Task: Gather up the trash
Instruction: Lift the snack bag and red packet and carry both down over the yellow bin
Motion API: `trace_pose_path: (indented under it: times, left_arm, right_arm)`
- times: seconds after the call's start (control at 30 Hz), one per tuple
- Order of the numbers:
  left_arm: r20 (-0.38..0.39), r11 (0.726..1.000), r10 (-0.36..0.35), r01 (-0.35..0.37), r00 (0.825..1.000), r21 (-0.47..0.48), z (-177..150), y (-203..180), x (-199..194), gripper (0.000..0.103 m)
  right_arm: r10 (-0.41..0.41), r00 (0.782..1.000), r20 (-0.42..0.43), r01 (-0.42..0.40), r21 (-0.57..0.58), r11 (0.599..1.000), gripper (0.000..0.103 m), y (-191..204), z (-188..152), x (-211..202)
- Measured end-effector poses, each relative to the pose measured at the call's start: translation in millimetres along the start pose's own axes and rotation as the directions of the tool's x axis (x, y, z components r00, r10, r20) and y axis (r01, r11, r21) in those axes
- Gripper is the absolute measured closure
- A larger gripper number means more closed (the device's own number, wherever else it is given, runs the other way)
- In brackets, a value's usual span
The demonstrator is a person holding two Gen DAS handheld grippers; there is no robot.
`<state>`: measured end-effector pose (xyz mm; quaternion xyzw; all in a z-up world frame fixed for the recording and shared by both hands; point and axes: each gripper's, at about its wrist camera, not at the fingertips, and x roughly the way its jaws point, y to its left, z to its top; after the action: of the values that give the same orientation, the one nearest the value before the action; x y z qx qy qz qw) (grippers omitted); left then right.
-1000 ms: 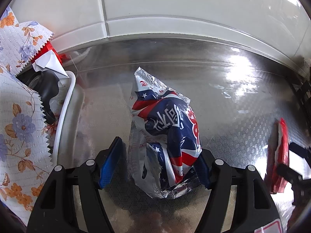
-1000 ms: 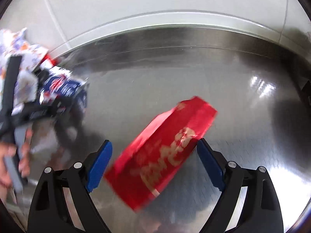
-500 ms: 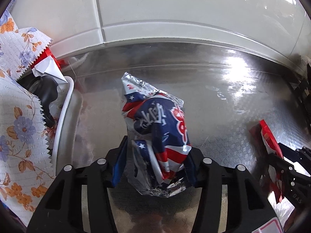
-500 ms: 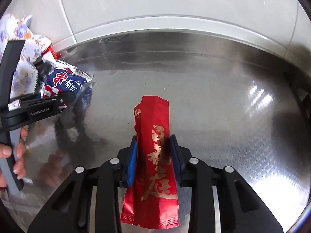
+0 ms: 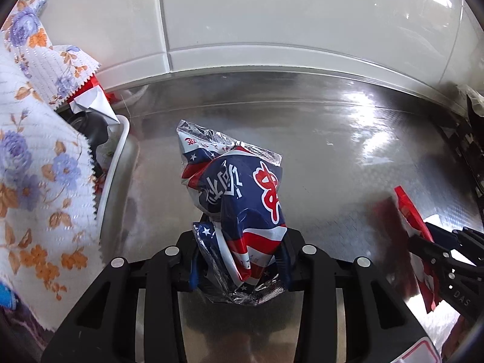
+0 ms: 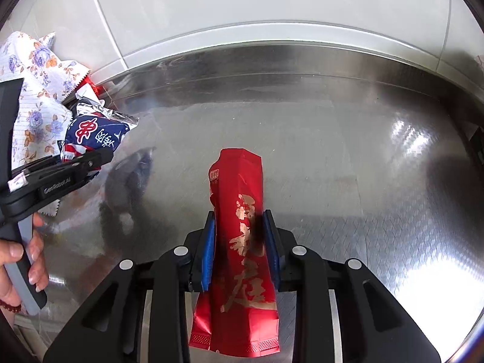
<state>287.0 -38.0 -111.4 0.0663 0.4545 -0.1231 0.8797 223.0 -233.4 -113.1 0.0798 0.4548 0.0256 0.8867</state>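
Observation:
My left gripper [image 5: 240,260] is shut on a crumpled blue, red and white snack bag [image 5: 239,199] and holds it upright over the steel counter [image 5: 348,151]. My right gripper [image 6: 239,242] is shut on a flat red packet with gold characters [image 6: 239,236], also above the counter. In the right wrist view the left gripper [image 6: 65,169] and its snack bag [image 6: 93,133] show at the left. In the left wrist view the right gripper [image 5: 447,260] and the red packet [image 5: 411,211] show at the right edge.
A floral-cloth-lined bin [image 5: 36,157] with a white rim [image 5: 116,163] and trash inside stands at the left, also in the right wrist view [image 6: 36,103]. A white tiled wall [image 5: 272,15] backs the counter. A dark rack [image 5: 472,145] sits at the far right.
Both grippers have closed on their wrappers: the left on the snack bag, the right on the red packet, which turned upright. Both wrappers now stand lifted.

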Motion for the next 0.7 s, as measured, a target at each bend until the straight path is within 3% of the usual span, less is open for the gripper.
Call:
trace_pose_path:
  times: [0.37, 0.7]
  left_arm:
    - [0.026, 0.997, -0.039, 0.037, 0.999, 0.065, -57.9, -14.2, -74.8, 0.065]
    - [0.046, 0.99, -0.093, 0.088, 0.995, 0.113, -128.1, -29.9, -149.4, 0.065]
  right_arm:
    - [-0.018, 0.999, 0.04, 0.017, 0.017, 1.0, 0.072, 27.9, -31.4, -45.2]
    - [-0.023, 0.997, 0.077, 0.023, 0.01, 1.0, 0.072, 44.9, -92.6, -113.7]
